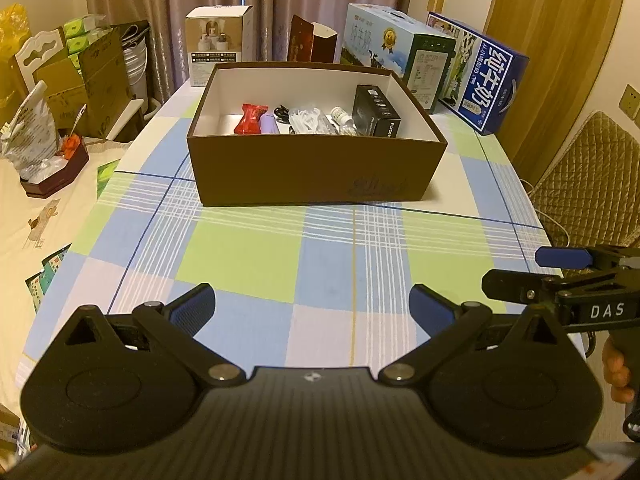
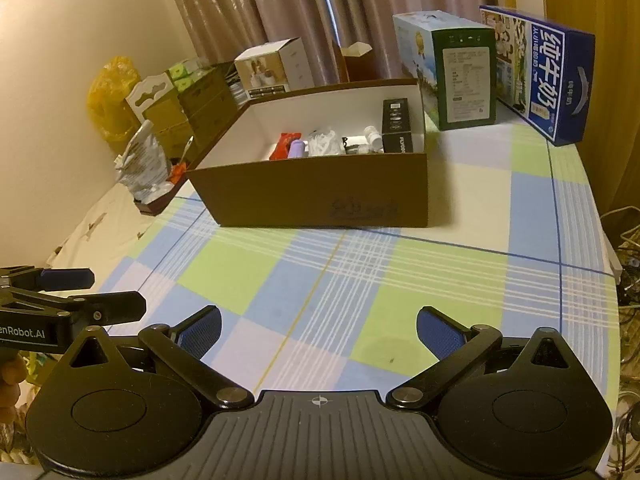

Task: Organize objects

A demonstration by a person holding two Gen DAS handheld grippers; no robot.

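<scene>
A brown cardboard box (image 1: 312,172) (image 2: 320,192) with a white inside stands on the checked tablecloth (image 1: 256,256). Inside it lie a red packet (image 1: 251,119) (image 2: 285,145), a lilac tube (image 1: 269,124) (image 2: 297,148), a white bundle of cable (image 1: 310,120) (image 2: 322,142), a small white bottle (image 1: 342,115) (image 2: 373,136) and a black carton (image 1: 376,111) (image 2: 396,126). My left gripper (image 1: 312,306) hovers open and holds nothing above the near part of the table. My right gripper (image 2: 318,330) is likewise open and holds nothing, to the right of the left one.
Two milk cartons (image 1: 476,76) (image 2: 540,72) (image 1: 396,52), a white product box (image 1: 219,44) and a dark red bag (image 1: 312,42) line the table's far edge. Cardboard boxes, bags and a small tray (image 1: 54,172) crowd the left. A quilted chair (image 1: 592,188) stands at the right.
</scene>
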